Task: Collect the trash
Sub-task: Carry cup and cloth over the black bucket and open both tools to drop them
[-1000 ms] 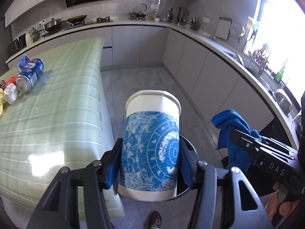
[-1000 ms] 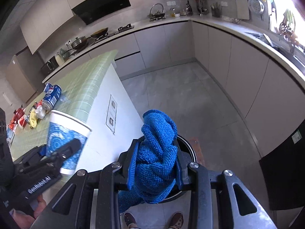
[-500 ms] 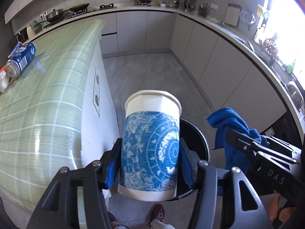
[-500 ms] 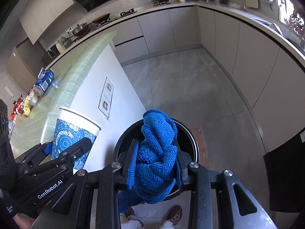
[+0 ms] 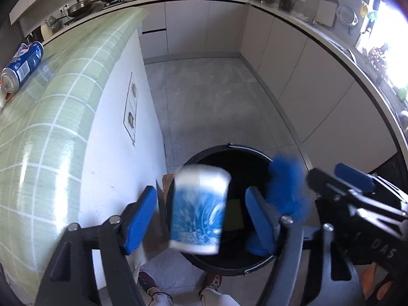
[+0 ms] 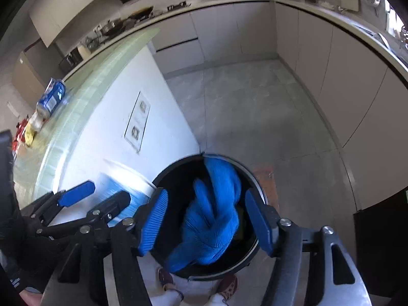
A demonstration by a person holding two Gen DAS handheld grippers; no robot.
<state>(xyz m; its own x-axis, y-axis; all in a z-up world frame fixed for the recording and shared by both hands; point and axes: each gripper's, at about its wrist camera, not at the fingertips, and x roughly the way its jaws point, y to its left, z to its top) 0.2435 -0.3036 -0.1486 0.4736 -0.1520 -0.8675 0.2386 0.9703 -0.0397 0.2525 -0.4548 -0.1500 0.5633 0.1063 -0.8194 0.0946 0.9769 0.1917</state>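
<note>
The left gripper (image 5: 201, 214) is spread wide, its two blue pads clear of the paper cup (image 5: 199, 209), which is seen blurred between them, touching neither pad, above the near rim of the black bin (image 5: 244, 150). The right gripper (image 6: 206, 221) is likewise spread wide, and the blue cloth (image 6: 214, 219) is seen blurred and loose between its pads, over the mouth of the bin (image 6: 251, 176). One bin is in view, round and black, standing on the grey tiled floor (image 5: 211, 97) just beside the white end wall of the island (image 5: 112, 137); something yellow-green (image 5: 234, 214) lies inside it, though what it is cannot be told. A framed plate with two sockets (image 5: 130, 107) is set into that white wall. The island top (image 5: 51, 102) is covered in pale green tiles with white joints, and one blue can (image 5: 23, 66) lies on its side there, well apart from the bin; near it, in the right wrist view, a few red and yellow scraps (image 6: 25, 132) are seen, too small to name. Two shoes (image 6: 199, 285) are visible on the floor below the bin. Pale cabinets run around the room under a light worktop (image 5: 293, 17) that carries a kettle, pans and utensils, and a bright window lies at the far right.
</note>
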